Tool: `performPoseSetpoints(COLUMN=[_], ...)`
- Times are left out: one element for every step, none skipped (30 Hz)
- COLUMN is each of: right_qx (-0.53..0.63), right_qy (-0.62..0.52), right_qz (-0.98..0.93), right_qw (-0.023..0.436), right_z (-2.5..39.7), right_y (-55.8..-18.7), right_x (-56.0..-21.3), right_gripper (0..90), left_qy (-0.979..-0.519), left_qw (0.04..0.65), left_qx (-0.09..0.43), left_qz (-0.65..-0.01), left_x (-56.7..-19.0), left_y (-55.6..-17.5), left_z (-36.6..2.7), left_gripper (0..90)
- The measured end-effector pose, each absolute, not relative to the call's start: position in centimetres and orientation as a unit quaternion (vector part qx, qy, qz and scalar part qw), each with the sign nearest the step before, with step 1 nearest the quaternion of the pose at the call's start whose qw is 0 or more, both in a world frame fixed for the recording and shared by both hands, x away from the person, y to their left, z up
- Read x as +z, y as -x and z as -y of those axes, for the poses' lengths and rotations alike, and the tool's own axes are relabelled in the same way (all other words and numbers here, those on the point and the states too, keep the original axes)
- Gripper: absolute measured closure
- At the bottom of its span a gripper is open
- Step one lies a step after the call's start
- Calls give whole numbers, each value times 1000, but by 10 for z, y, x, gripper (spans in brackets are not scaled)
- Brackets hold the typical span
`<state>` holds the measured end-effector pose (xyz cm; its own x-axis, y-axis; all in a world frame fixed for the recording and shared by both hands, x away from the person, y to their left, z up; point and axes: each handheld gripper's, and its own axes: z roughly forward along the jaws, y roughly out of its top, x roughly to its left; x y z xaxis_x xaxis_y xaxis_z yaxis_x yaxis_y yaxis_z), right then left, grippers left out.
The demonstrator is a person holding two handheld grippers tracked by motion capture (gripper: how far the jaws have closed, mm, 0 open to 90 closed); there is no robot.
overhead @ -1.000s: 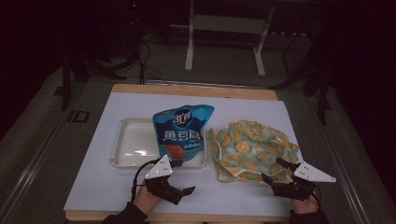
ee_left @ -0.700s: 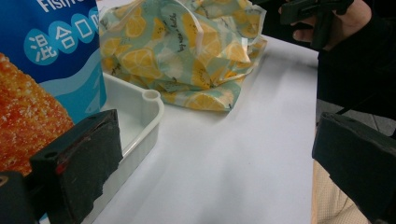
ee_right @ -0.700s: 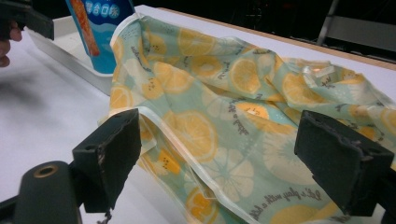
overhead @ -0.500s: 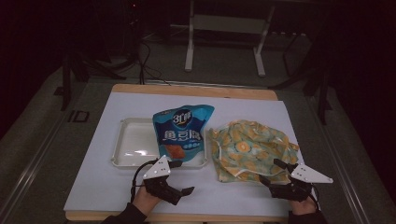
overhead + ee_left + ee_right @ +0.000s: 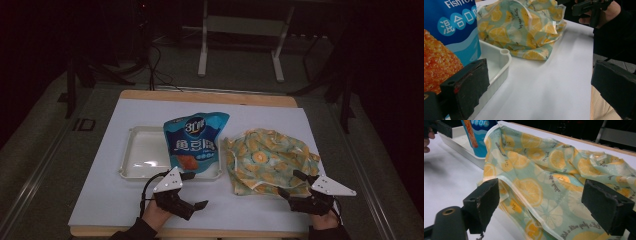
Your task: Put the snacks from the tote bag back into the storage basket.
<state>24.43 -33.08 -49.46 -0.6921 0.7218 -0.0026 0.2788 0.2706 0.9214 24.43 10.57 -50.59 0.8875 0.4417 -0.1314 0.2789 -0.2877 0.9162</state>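
A blue snack bag (image 5: 195,142) stands in the right end of a white tray (image 5: 137,162). Beside it on the right lies a crumpled lemon-print cloth bag (image 5: 267,160). My left gripper (image 5: 194,190) is open just in front of the tray's near right corner, with the snack bag (image 5: 449,37), the tray's corner (image 5: 501,62) and the cloth bag (image 5: 524,27) ahead of it (image 5: 541,87). My right gripper (image 5: 291,183) is open at the cloth bag's near edge. Its jaws (image 5: 545,202) stand on either side of the fabric (image 5: 554,175) without closing on it.
A white sheet (image 5: 125,205) covers the wooden table (image 5: 210,97), with bare room along its front and left. Metal stand legs (image 5: 240,45) and cables lie on the dark floor behind. The other hand and its gripper (image 5: 594,7) appear beyond the cloth bag.
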Motion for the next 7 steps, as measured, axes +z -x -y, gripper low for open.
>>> performPoseSetpoints(right_qx=[507, 507, 508, 508, 506, 506, 507], right_qy=[-326, -326, -326, -326, -326, -327, -327], right_qz=[-767, -767, -767, -767, -768, -768, -768], right_qw=[219, 219, 218, 217, 218, 217, 217], right_z=[331, 331, 331, 331, 331, 331, 331], right_y=[-244, -244, -244, -244, -244, -244, -244], right_x=[-495, -495, -495, -495, -495, -495, -495], right_gripper=[145, 145, 145, 145, 146, 146, 146], left_qy=[-799, -799, -799, -799, -799, -799, -798], left_qw=[553, 553, 553, 553, 552, 552, 553], left_qx=[74, 74, 75, 75, 75, 76, 76], left_qz=[-225, -225, -226, -226, -226, -226, -226], left_x=[-506, -506, -505, -505, -505, -505, -505], left_y=[-244, -244, -244, -244, -244, -243, -243], left_z=[-106, -106, -106, -106, -106, -106, -106], left_gripper=[21, 21, 21, 21, 21, 21, 21])
